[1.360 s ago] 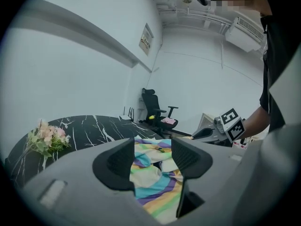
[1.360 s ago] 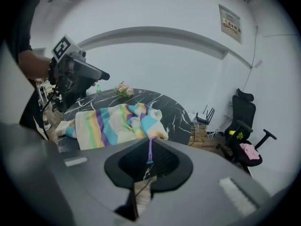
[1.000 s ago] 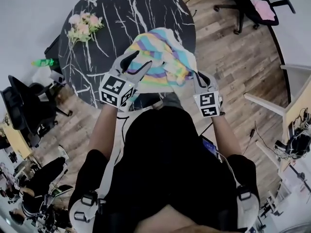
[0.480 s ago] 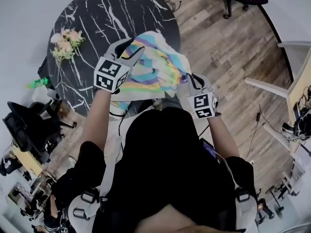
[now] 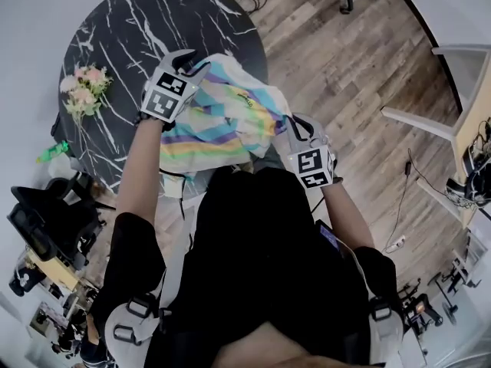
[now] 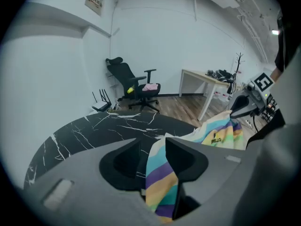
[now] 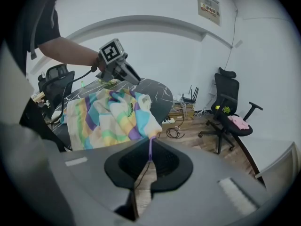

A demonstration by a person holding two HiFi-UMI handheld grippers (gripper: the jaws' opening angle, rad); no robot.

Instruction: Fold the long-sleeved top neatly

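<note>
Top: a long-sleeved top (image 5: 222, 113) with stripes in turquoise, purple, yellow, green and cream is stretched between the two grippers; it is crumpled, part of it rests on the near right side of the worktop and one edge hangs over the rim in front of the person (image 5: 261, 267)
Left gripper: the left gripper (image 5: 192, 61) is over the worktop, at the far left corner of the top; its fingers (image 6: 124, 161) are closing with a striped fold between them; the fold lies against one finger and a narrow gap shows beside the other
Right gripper: the right gripper (image 5: 294, 125) is just beyond the rim of the worktop, over the floor; its fingers (image 7: 164, 166) are together and pinch a thin purple edge of the top
Worktop: a round worktop (image 5: 115, 44), black with white veins like marble; a bunch of pale pink flowers (image 5: 80, 90) lies near its left rim, well apart from the top
Beside the rim: a small green thing (image 5: 52, 153); I cannot tell what it is or on what it stands
Floor: wooden planks (image 5: 345, 67); some dark cables (image 7: 176, 126) lie on them close to the wall
Room: white walls; a black office chair (image 7: 230, 112) stands beyond the worktop and has a pink cloth (image 7: 237, 121) on its seat; a white desk (image 6: 207, 86) stands further along; a small poster (image 7: 209, 6) hangs high on the wall
</note>
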